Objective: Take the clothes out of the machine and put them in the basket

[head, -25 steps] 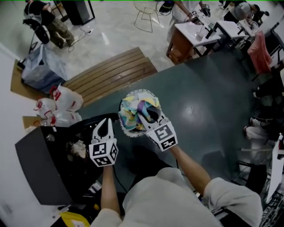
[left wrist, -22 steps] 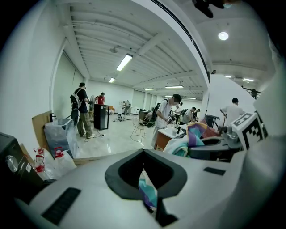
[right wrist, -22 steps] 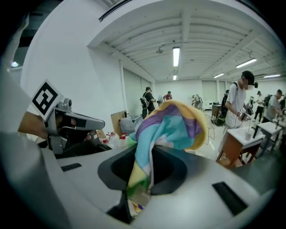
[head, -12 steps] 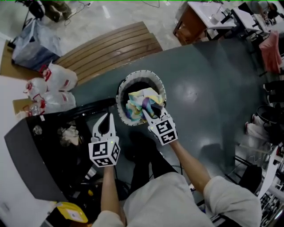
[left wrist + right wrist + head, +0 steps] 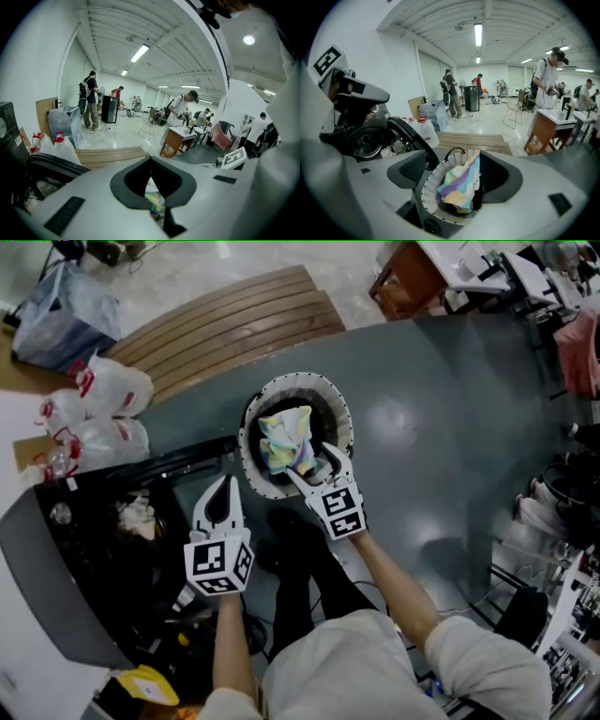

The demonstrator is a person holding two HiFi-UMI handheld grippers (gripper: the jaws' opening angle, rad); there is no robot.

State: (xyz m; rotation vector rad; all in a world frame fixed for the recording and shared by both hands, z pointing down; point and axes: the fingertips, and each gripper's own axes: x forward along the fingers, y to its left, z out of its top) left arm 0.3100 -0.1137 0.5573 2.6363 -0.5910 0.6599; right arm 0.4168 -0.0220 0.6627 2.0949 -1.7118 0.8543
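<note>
A white woven basket (image 5: 251, 418) (image 5: 432, 183) stands on the dark floor mat. A pastel multicoloured cloth (image 5: 286, 440) (image 5: 461, 184) lies crumpled inside it. My right gripper (image 5: 315, 468) (image 5: 461, 172) hangs over the basket's near rim. Its jaws are opening, spread on either side of the cloth with no pad pressing on it. My left gripper (image 5: 226, 491) (image 5: 150, 163) is shut and empty, left of the basket and over the open door (image 5: 192, 457) of the black washing machine (image 5: 56, 615). Pale clothes (image 5: 136, 515) show inside the machine.
White plastic jugs (image 5: 98, 413) and a blue bag (image 5: 61, 320) sit left of a slatted wooden platform (image 5: 234, 329). A desk (image 5: 417, 273) stands at the far right. Several people (image 5: 91, 101) stand in the room behind. The person's dark legs (image 5: 305, 563) are just below the basket.
Both grippers have come down. The right one lowered the cloth from above the basket into it and spread its jaws off it. The left stays shut.
</note>
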